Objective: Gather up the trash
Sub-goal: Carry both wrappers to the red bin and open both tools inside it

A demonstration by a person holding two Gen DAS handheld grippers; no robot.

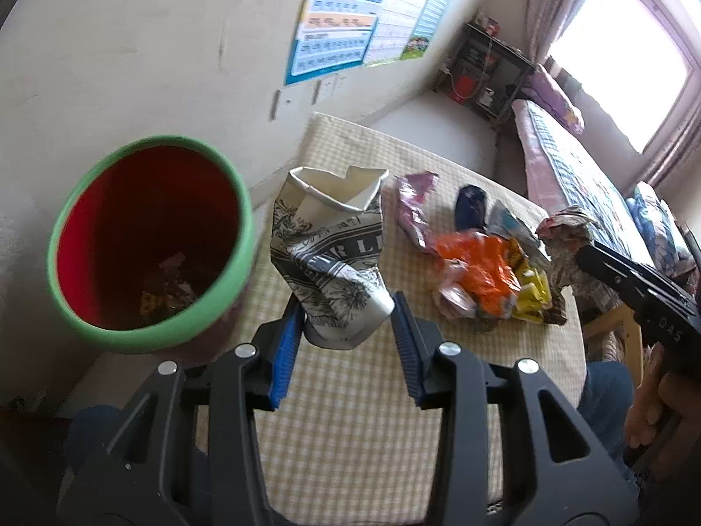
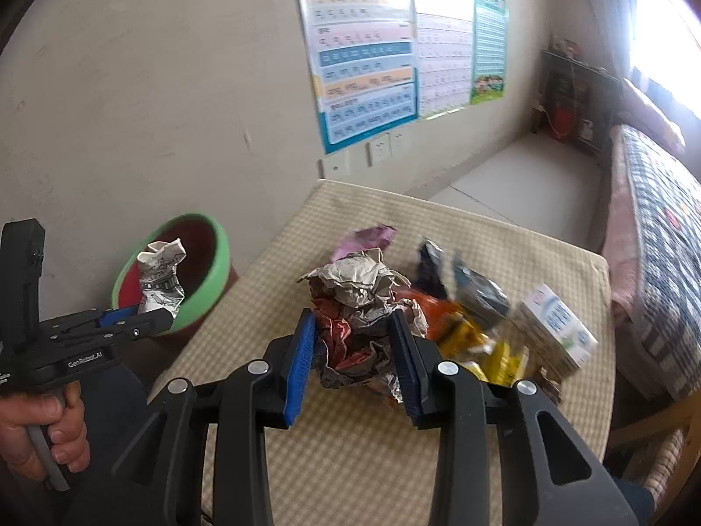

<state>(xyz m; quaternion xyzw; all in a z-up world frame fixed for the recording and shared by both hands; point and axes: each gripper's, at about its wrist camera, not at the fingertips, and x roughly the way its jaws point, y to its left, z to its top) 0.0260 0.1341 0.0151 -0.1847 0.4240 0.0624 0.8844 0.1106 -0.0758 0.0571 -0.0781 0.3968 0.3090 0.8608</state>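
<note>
Trash: you are pinching the crushed paper cup in the left gripper beside the bin, ready to drop; right gripper is clamping the crumpled wrapper wad over the table pile.

Creased paper cup, crinkled paper wad, seemingly glossy plastic bin, woven checked tablecloth.

Surface covered with a beige checked cloth. Landmark: orange wrapper. Just beyond it lie a pink wrapper and a dark blue packet; yellow wrappers touch its right side. A white carton lies further right.
</note>
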